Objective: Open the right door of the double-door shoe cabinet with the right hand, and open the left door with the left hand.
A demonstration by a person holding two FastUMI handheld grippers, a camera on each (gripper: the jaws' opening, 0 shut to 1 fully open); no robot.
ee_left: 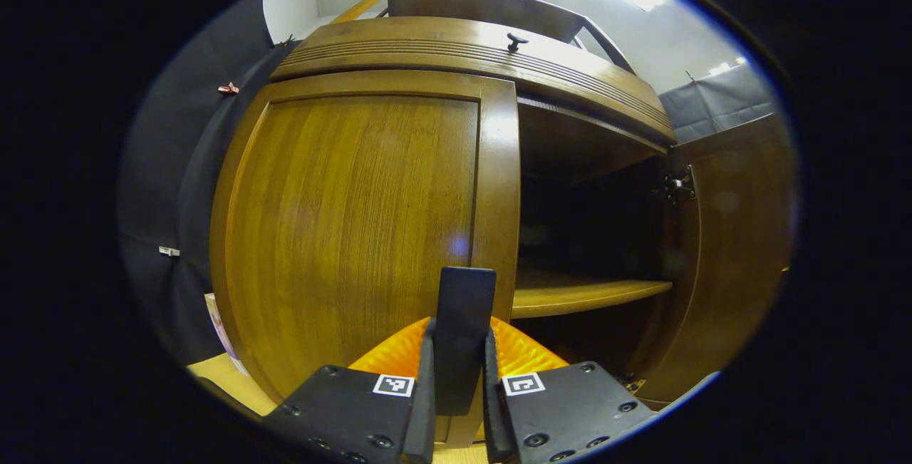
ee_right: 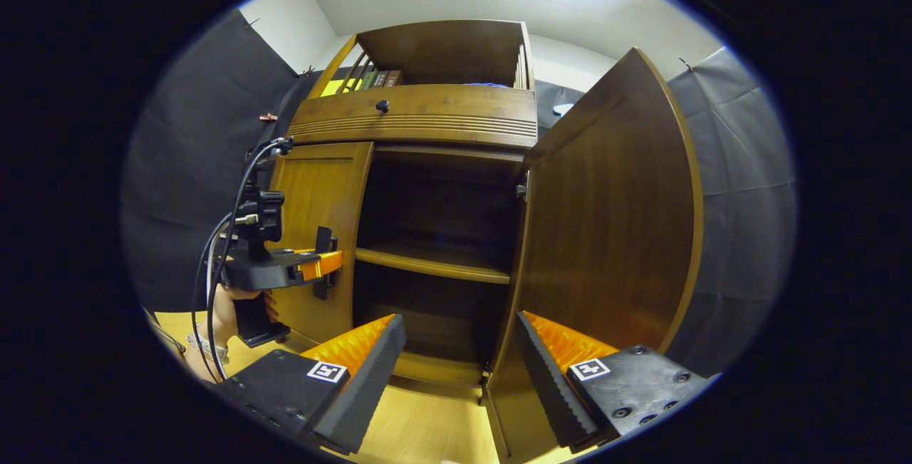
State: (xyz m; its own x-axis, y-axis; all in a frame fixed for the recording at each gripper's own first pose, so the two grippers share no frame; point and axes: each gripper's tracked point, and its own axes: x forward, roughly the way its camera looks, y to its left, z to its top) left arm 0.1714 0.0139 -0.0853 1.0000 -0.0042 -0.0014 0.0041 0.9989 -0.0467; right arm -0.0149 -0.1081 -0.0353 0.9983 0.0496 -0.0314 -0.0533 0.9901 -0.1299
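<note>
The left hand-held gripper (ee_left: 459, 378) is clamping its two fingers on the dark handle (ee_left: 465, 314) of the left door (ee_left: 342, 229) of the shoe cabinet (ee_right: 420, 122), the handle standing upright between them. In the right gripper view this same gripper (ee_right: 324, 264) is showing farther off, pressed against the left door (ee_right: 317, 236) near its inner edge, with a hand (ee_right: 231, 314) gripping its grip below and cables looping from its top. The left door is lying flush with the cabinet front, not yet swung out. The right hand-held gripper (ee_right: 459, 371) is hanging with its fingers spread wide, holding nothing, in front of the open compartment. The right door (ee_right: 613, 222) is standing swung well outward on its hinge, exposing a shelf (ee_right: 434, 264) and the dark interior. A small knob (ee_right: 382, 105) is sitting on the drawer front above the doors.
</note>
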